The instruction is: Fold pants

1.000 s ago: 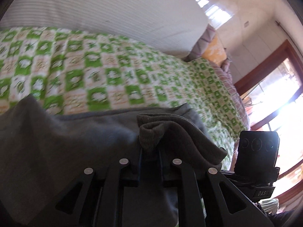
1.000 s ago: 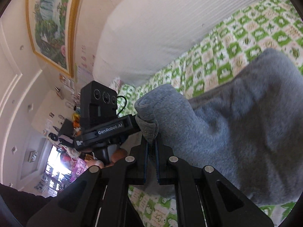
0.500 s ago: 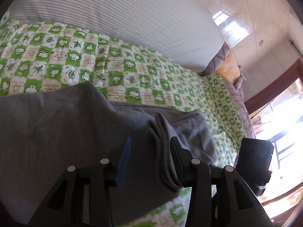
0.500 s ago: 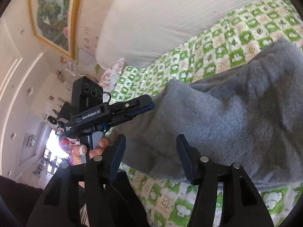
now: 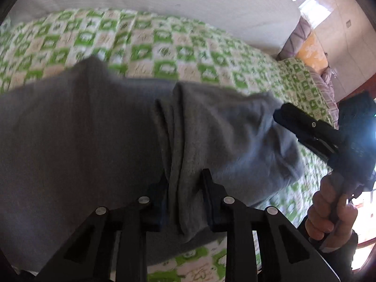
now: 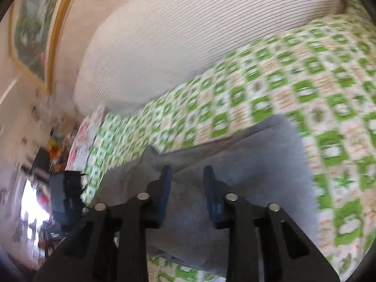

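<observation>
Grey pants (image 5: pixel 98 141) lay folded across the bed's green-checked sheet (image 5: pixel 164 47), filling mid-frame, one white striped pillow (image 6: pixel 188 42) above. Left gripper (image 5: pixel 184 188) fingers were closing around a bunched fold; right gripper (image 6: pixel 186 181) fingers were closing over the cloth, not yet pinching.

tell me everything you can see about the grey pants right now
The grey pants look like soft, slightly fuzzy sweatpants, lying folded in layers on the green-and-white checked bedspread. A ridge of stacked fold edges runs toward the left gripper, whose jaws are closing with that ridge between them. The right gripper hovers over another part, jaws also closing with cloth between them. The edges look rumpled rather than flat; motion blur hides details.
</observation>
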The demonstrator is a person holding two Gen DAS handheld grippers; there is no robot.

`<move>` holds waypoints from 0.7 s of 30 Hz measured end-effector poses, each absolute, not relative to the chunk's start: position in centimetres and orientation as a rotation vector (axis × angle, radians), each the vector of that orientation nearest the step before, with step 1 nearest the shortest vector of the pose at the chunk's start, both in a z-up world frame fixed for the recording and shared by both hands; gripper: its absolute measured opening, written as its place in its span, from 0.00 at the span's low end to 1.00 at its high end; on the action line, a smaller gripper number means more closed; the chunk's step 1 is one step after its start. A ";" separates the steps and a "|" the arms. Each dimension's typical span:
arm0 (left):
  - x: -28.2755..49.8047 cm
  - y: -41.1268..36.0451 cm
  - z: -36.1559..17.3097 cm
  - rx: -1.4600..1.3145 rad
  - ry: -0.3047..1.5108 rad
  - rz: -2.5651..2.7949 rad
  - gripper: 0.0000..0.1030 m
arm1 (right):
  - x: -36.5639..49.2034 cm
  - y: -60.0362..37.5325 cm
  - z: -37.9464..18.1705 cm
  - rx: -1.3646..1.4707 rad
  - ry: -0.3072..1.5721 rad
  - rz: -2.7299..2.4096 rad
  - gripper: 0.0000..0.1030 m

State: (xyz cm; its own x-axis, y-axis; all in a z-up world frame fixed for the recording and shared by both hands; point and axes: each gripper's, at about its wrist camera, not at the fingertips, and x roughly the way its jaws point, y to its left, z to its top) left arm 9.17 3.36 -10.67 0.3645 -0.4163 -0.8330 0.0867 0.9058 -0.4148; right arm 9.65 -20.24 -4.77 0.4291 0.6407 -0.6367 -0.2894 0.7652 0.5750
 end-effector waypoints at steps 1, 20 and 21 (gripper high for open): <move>8.8 3.9 -11.4 -0.346 1.165 -0.326 0.23 | 9.5 -19.4 -4.9 0.380 0.974 0.622 0.27; 0.4 15.1 -8.0 -0.600 0.993 -0.221 0.28 | 9.2 -6.2 -5.4 0.024 1.095 0.752 0.29; -0.3 16.1 -7.7 -0.615 0.977 -0.204 0.30 | 9.1 -5.1 -5.3 0.002 1.097 0.772 0.35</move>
